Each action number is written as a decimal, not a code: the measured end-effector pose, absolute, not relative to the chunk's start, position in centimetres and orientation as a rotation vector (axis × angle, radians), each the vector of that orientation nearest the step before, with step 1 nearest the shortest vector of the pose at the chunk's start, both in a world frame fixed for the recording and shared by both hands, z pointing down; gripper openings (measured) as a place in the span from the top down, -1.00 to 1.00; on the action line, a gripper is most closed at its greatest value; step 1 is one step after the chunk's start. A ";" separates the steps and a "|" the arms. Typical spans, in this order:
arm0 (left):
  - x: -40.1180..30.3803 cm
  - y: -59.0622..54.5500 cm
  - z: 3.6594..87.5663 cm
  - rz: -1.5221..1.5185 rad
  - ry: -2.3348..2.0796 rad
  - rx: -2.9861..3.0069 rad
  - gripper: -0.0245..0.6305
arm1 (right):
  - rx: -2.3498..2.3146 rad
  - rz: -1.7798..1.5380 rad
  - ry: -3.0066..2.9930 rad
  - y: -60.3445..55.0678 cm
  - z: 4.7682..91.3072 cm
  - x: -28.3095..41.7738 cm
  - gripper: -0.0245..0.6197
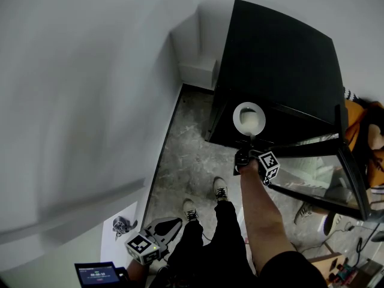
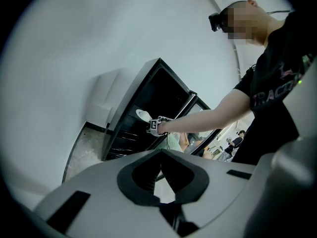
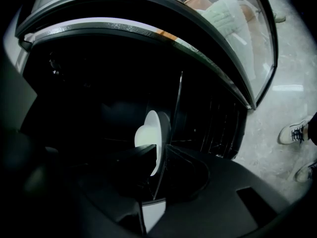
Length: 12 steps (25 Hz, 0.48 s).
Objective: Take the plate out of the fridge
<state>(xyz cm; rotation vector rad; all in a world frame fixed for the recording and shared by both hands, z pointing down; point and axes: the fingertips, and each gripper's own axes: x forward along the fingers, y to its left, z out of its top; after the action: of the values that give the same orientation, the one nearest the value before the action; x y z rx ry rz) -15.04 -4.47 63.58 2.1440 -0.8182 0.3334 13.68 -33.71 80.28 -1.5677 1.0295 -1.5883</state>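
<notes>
A white plate [image 1: 249,117] hangs in front of the black fridge [image 1: 276,59], at its open front. My right gripper [image 1: 249,144] is shut on the plate's near rim. In the right gripper view the plate [image 3: 151,133] stands edge-on, pinched between the two fingers of the gripper [image 3: 159,150], with the dark fridge interior [image 3: 99,93] behind it. My left gripper [image 1: 170,225] hangs low by my left leg, far from the fridge. It is shut [image 2: 161,152] with nothing in it. From there the plate [image 2: 143,114] and the right gripper [image 2: 157,126] show small.
The fridge's glass door [image 1: 318,167] stands open to the right of my arm. A white wall runs along the left, with a white box [image 1: 198,71] in the corner. My shoes [image 1: 191,209] stand on the grey stone floor. Other people's shoes [image 3: 292,132] are near the door.
</notes>
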 end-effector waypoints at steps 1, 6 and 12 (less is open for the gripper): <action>-15.0 -4.5 63.5 0.328 -0.817 2.143 0.91 | -1.575 -1.591 1.017 -33.6 80.4 13.7 0.80; -14.8 -4.3 63.7 0.326 -0.813 2.130 0.91 | -1.580 -1.614 1.003 -33.9 81.0 14.0 0.71; -14.5 -4.2 63.9 0.321 -0.813 2.125 0.91 | -1.601 -1.669 0.997 -34.2 81.3 14.0 0.70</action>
<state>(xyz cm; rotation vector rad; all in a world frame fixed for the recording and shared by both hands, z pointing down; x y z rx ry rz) -14.50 -4.23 63.86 2.1246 -0.8131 0.3211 14.01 -34.17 81.28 -1.6013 0.9970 -1.6691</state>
